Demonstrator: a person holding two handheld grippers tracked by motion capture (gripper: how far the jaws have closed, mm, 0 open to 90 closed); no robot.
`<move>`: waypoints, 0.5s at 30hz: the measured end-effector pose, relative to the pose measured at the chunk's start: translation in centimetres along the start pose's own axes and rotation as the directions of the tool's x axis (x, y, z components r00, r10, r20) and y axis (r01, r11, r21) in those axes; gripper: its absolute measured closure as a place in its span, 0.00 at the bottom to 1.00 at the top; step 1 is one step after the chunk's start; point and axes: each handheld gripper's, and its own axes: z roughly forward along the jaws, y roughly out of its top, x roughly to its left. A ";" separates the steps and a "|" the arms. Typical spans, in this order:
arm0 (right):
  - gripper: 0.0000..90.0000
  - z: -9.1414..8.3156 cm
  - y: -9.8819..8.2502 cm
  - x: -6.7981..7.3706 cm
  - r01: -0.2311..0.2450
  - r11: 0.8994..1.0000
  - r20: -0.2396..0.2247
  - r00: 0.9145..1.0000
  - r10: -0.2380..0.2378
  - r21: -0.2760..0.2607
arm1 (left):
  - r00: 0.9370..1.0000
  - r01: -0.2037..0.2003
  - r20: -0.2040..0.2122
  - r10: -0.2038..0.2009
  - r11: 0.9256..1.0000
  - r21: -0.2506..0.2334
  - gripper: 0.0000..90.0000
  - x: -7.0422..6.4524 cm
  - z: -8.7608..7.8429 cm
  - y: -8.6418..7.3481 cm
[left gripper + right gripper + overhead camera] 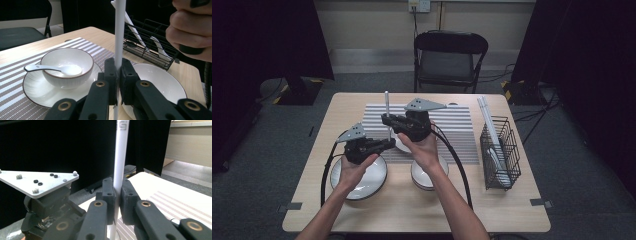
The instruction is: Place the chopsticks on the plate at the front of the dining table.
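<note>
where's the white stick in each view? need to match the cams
High view: the white stick stands upright at centre, above the striped mat, gripped by the right gripper and the left gripper.
Left gripper view: centre, running top to bottom, clamped between the black jaws.
Right gripper view: centre, upright between the jaws.
Shared landmark: the striped mat, at left in the left gripper view, lower right in the right gripper view.
</note>
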 end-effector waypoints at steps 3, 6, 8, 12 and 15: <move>0.86 0.1 -0.1 0.0 0.012 1.000 0.004 1.000 -0.012 0.011 | 1.000 0.005 0.003 -0.005 1.000 0.011 0.96 0.2 0.0 -0.4; 0.78 0.3 -0.3 0.0 0.018 1.000 0.001 1.000 -0.018 0.020 | 1.000 0.003 -0.008 -0.003 1.000 0.008 0.96 0.4 -0.2 -0.4; 0.75 0.3 -0.4 -0.1 0.019 1.000 -0.003 1.000 -0.019 0.021 | 1.000 0.015 -0.004 -0.015 1.000 0.011 0.96 0.5 -0.4 -0.4; 0.65 0.3 -0.6 -0.1 0.034 0.999 -0.003 0.999 -0.034 0.030 | 1.000 0.016 -0.005 -0.016 1.000 0.016 0.96 0.9 -0.9 -0.6; 0.64 0.4 -0.7 -0.2 0.034 0.999 0.002 0.999 -0.035 0.040 | 1.000 0.015 -0.002 -0.015 1.000 0.021 0.96 0.9 -1.1 -0.6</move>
